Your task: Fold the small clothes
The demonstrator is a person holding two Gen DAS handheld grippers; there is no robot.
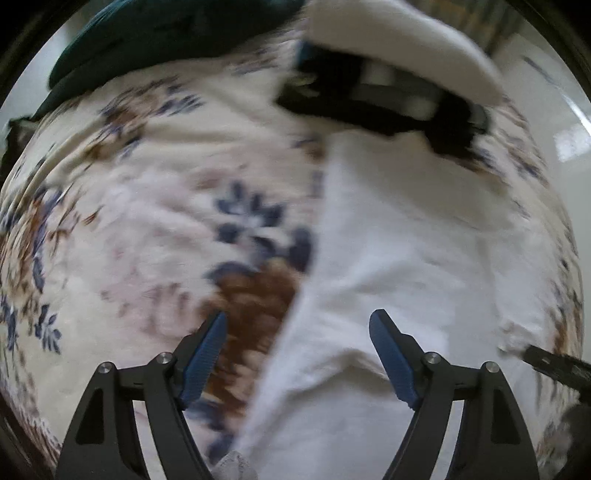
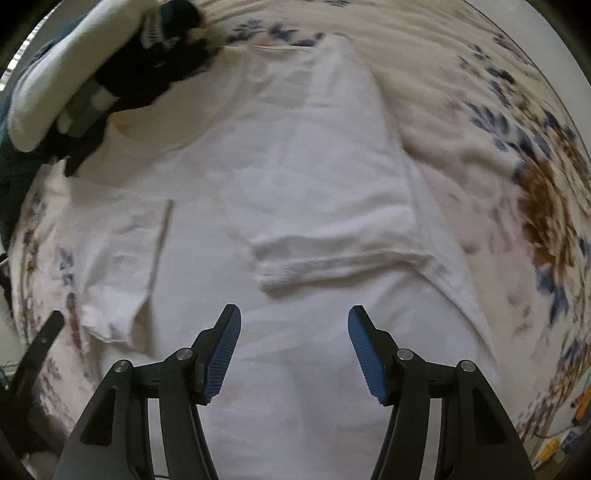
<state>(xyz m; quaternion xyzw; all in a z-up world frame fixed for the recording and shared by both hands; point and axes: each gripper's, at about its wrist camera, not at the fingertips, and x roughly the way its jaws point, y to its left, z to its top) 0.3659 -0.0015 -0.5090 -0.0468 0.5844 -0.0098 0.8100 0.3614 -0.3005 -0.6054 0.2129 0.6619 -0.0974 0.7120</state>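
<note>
White t-shirt [image 2: 295,177] flat on floral bedspread [image 2: 517,166]; left gripper [image 1: 297,328] jaws wide, empty; right gripper [image 2: 294,325] jaws apart, empty.

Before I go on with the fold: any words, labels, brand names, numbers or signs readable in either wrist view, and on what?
None readable.
White cotton T-shirt: plain, no print or label visible.
Cream bedspread with blue and brown flowers: pattern only, no lettering.
Dark teal fabric behind it: no text.
Black-and-white device at the shirt's collar: pale marks too blurred to read.
</note>
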